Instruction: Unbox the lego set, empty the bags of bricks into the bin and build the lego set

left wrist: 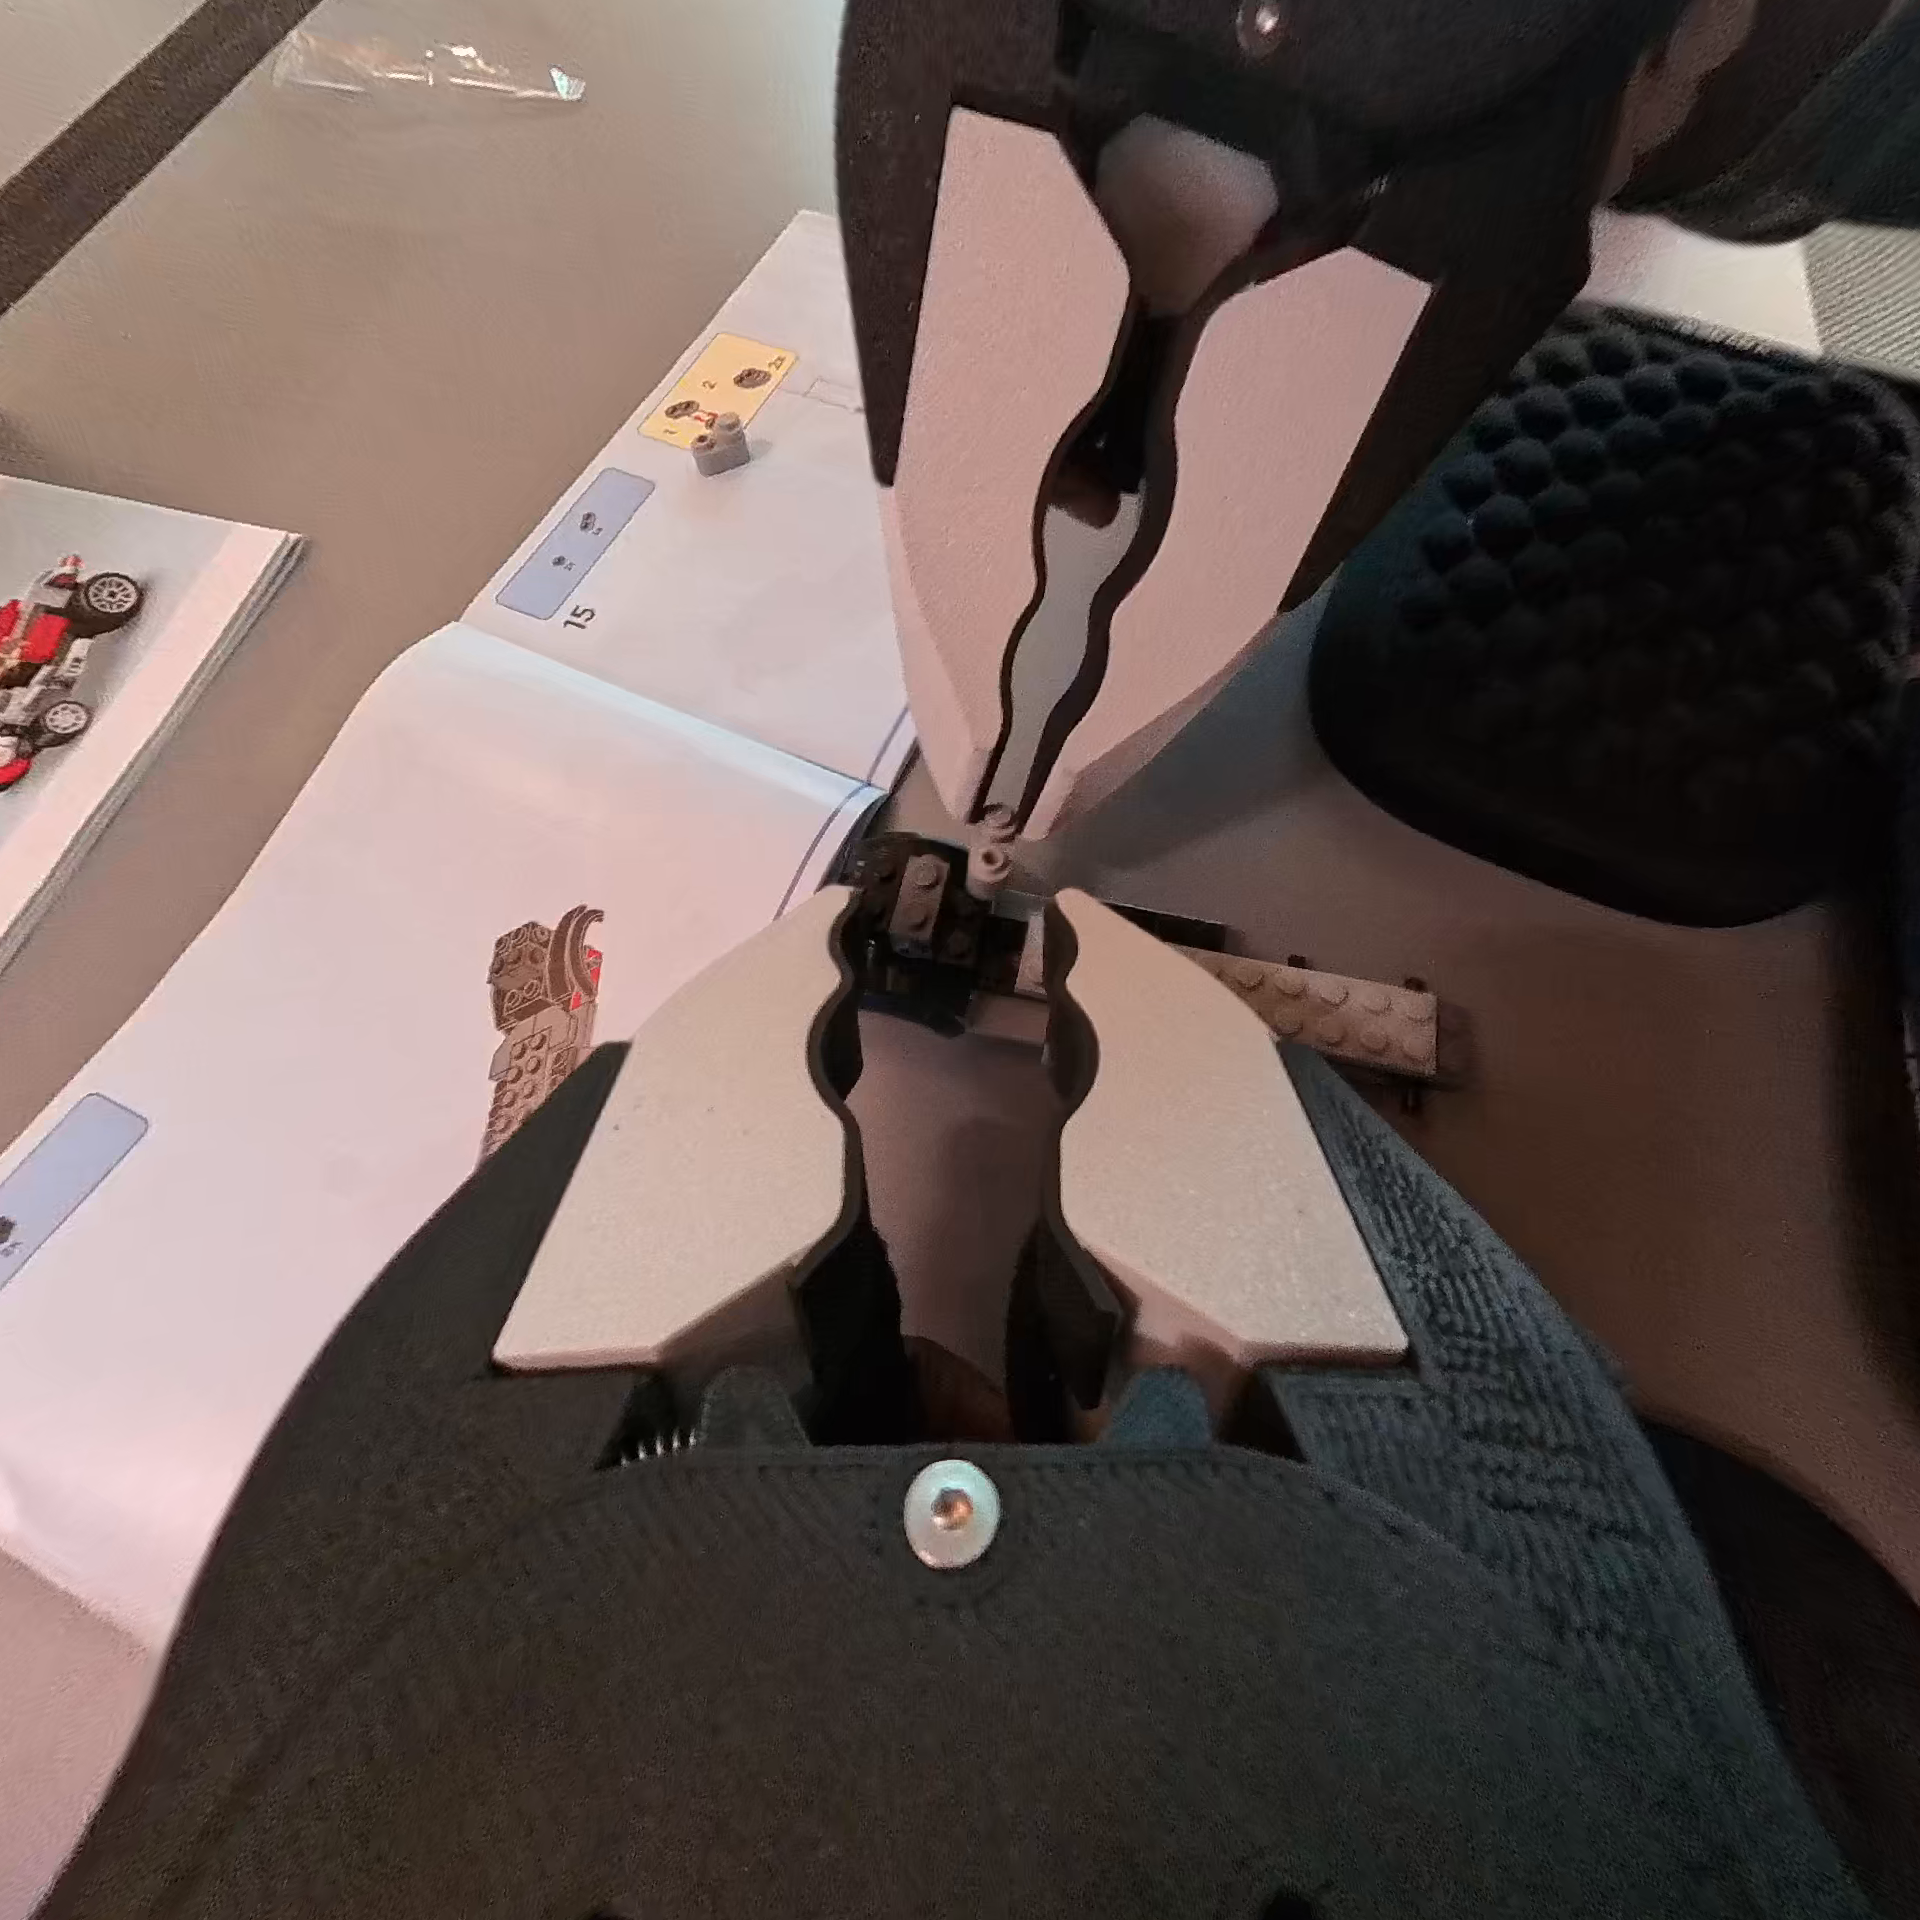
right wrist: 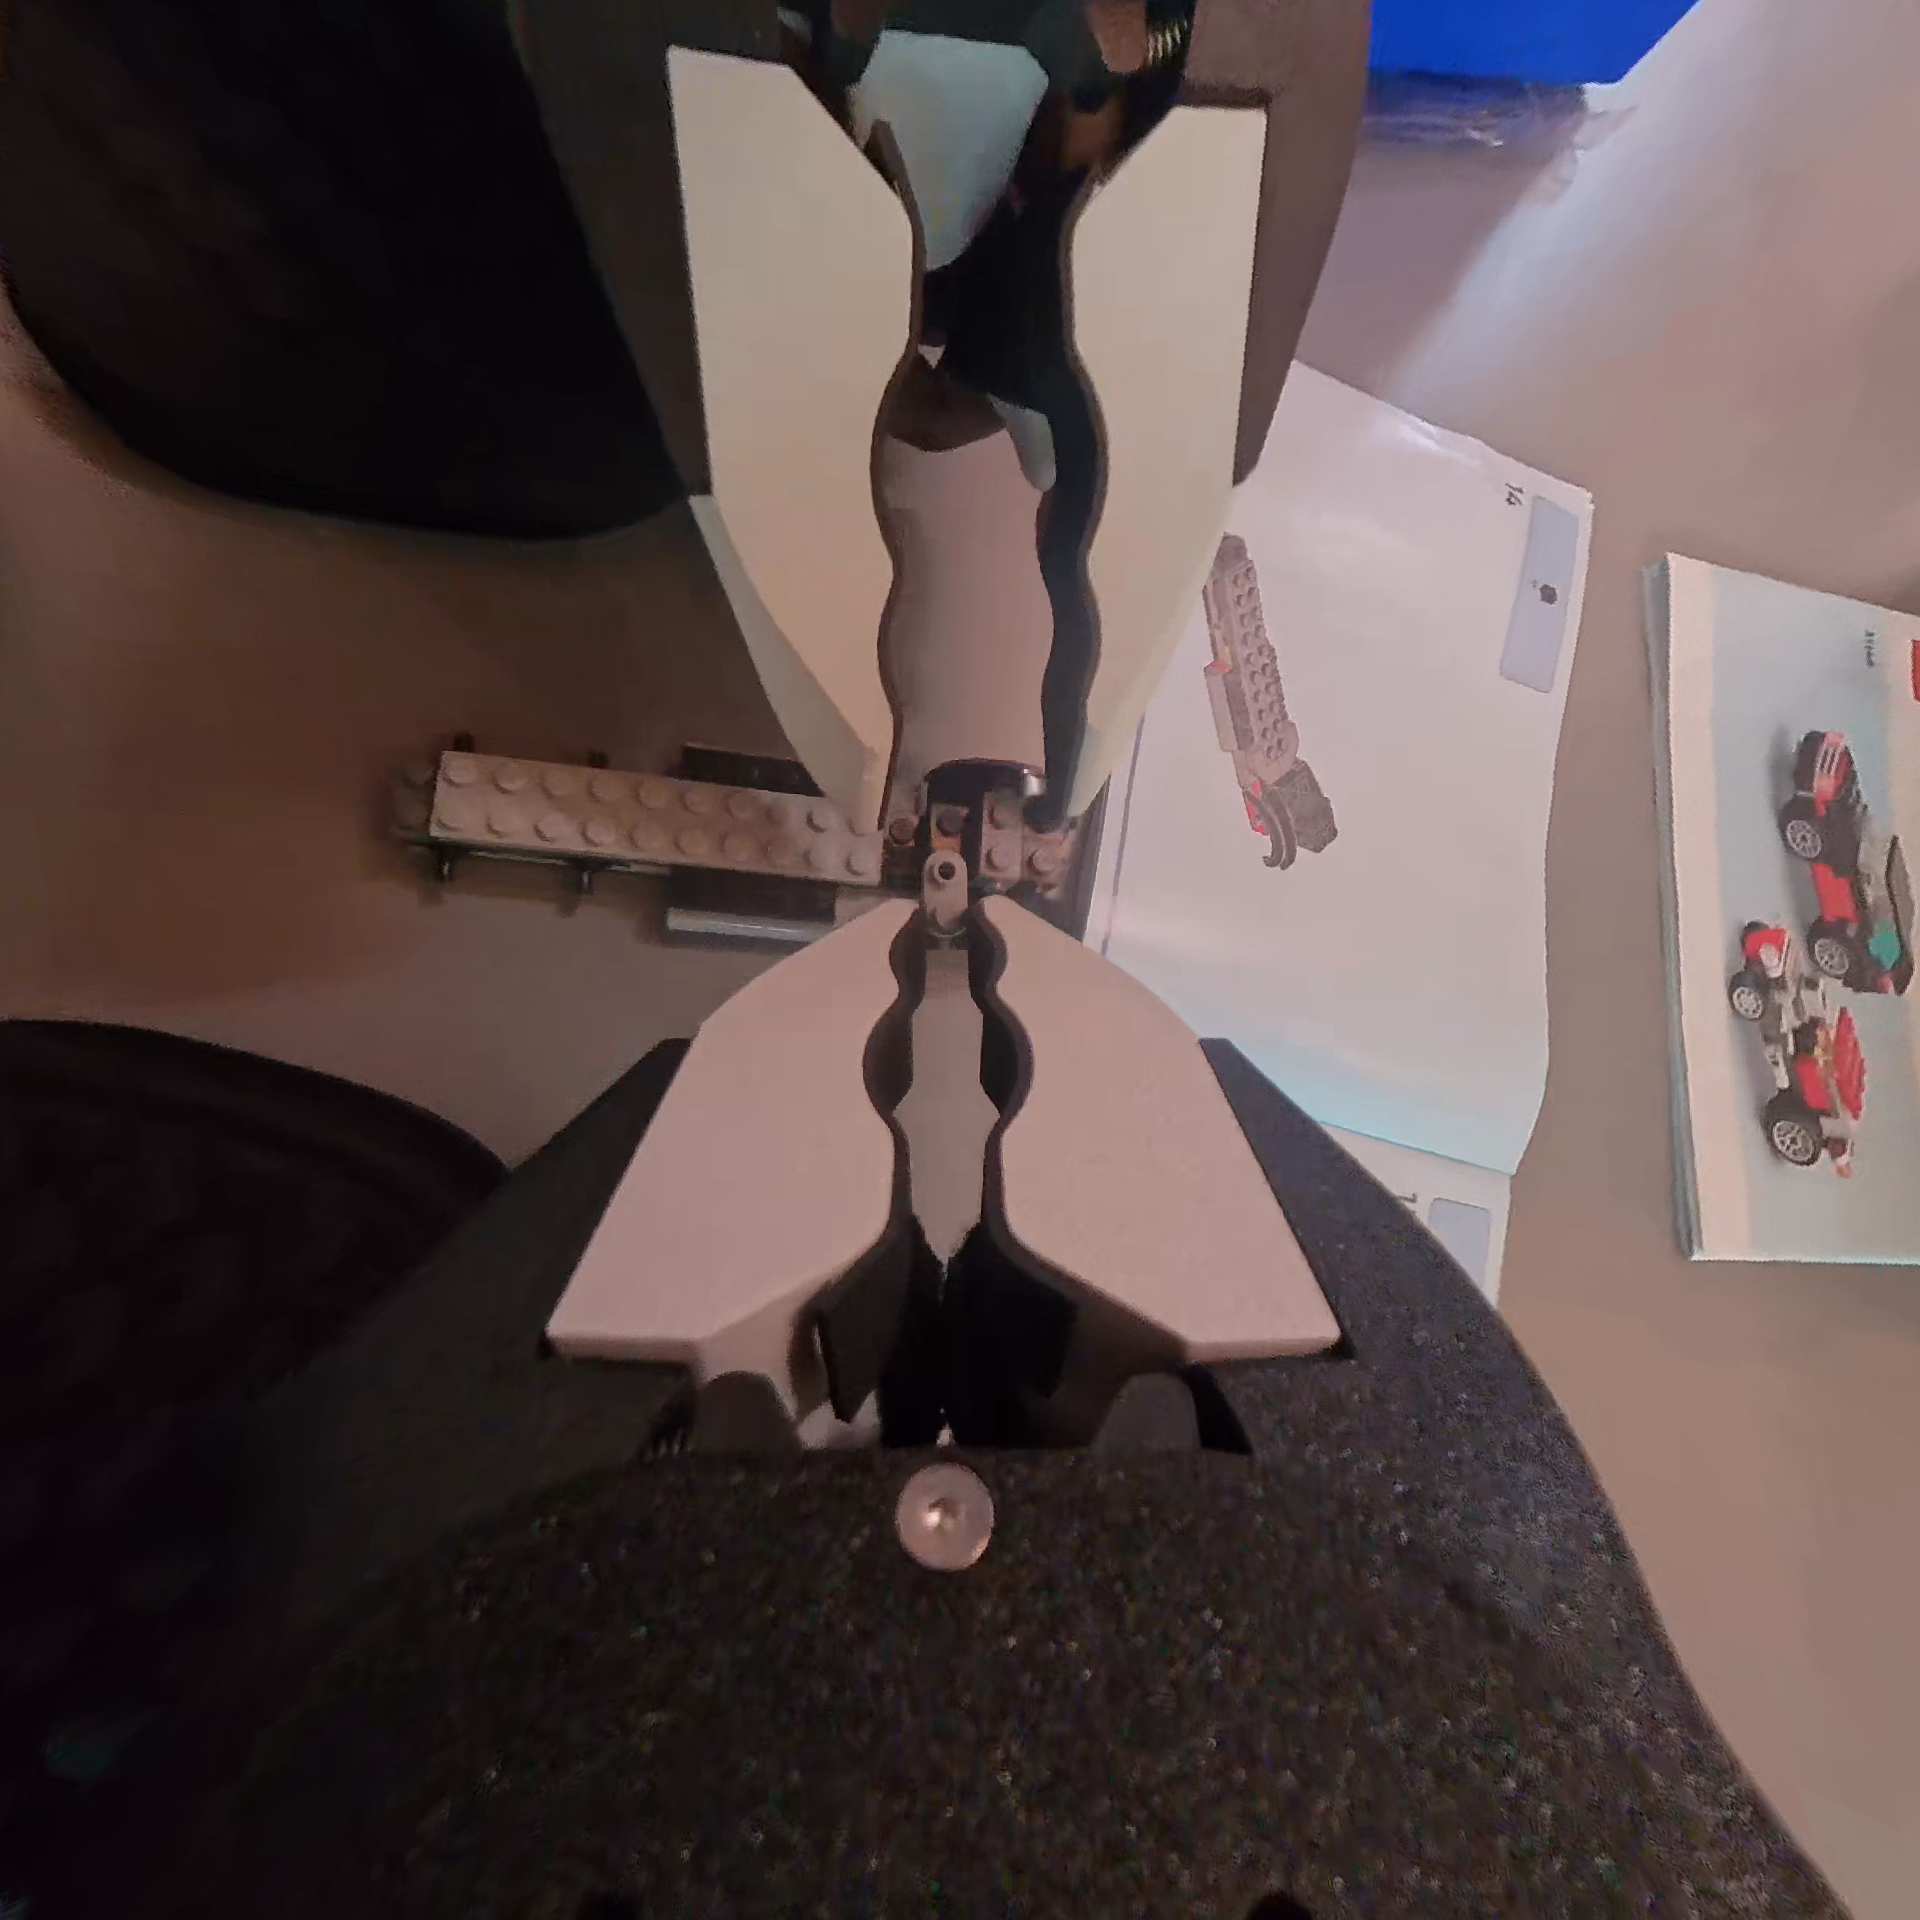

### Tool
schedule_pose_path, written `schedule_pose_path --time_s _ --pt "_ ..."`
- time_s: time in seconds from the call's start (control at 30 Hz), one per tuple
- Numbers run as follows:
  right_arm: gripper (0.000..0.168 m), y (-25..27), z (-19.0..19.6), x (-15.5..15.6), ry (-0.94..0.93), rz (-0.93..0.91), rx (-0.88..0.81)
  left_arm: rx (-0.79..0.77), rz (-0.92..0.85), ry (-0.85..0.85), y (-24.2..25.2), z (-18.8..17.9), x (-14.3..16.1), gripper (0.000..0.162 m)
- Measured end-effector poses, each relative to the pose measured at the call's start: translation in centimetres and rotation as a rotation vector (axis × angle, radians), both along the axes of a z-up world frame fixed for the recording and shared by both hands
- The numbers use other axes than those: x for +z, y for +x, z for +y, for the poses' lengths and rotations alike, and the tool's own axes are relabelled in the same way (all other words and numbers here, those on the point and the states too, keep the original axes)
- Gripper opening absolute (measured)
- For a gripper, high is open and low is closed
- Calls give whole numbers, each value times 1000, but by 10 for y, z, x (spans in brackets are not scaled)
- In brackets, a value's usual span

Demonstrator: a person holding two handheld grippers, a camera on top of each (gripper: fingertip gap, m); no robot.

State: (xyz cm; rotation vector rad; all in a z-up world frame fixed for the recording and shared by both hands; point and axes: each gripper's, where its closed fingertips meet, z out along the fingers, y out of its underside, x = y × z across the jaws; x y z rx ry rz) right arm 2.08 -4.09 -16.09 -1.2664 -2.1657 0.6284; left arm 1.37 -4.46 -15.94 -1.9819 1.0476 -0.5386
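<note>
The lego build (right wrist: 644, 821), a long light grey studded plate with a dark front end, lies on the tan table; it also shows in the left wrist view (left wrist: 1320, 1008). My left gripper (left wrist: 951, 914) is shut on the build's dark front end (left wrist: 925, 935). It shows from above in the right wrist view (right wrist: 971, 805). My right gripper (right wrist: 948, 920) is shut on a small light grey brick (right wrist: 943, 878) and holds it right at that front end. In the left wrist view the right gripper (left wrist: 997, 805) comes down from the top with the small brick (left wrist: 989, 857) at its tips.
An open instruction booklet (left wrist: 623, 748) lies beside the build, with a loose small grey brick (left wrist: 727, 452) on its page. A second booklet with red cars on its cover (right wrist: 1787, 935) lies farther out. A clear bag (left wrist: 416, 73), a blue bin (right wrist: 1507, 31) and a black dimpled cushion (left wrist: 1610, 675) are nearby.
</note>
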Motion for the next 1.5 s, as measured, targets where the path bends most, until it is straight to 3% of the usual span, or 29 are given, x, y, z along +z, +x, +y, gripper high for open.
schedule_pose_path --time_s 0.03,0.27,0.43,0.57,0.83,1.1,1.5 --pt "7 -1 0 0 8 -9 11 -2 -26 -11 2 -1 0 32" --pt "7 -1 0 -2 9 -73 -3 22 -48 13 -3 2 2 28" --pt "7 -3 -2 -2 -3 -89 -28 61 -68 115 -10 4 18 12" --pt "7 -3 -2 -2 -7 -96 -43 14 -48 101 1 -5 12 1" --pt "7 -1 0 -3 -3 -113 -63 31 72 91 -1 -1 -2 0" --pt "7 -2 -1 -2 5 -111 -56 12 40 118 9 0 7 0" --pt "7 -3 -1 -4 -33 -79 -67 50 -6 7 10 1 -3 0"
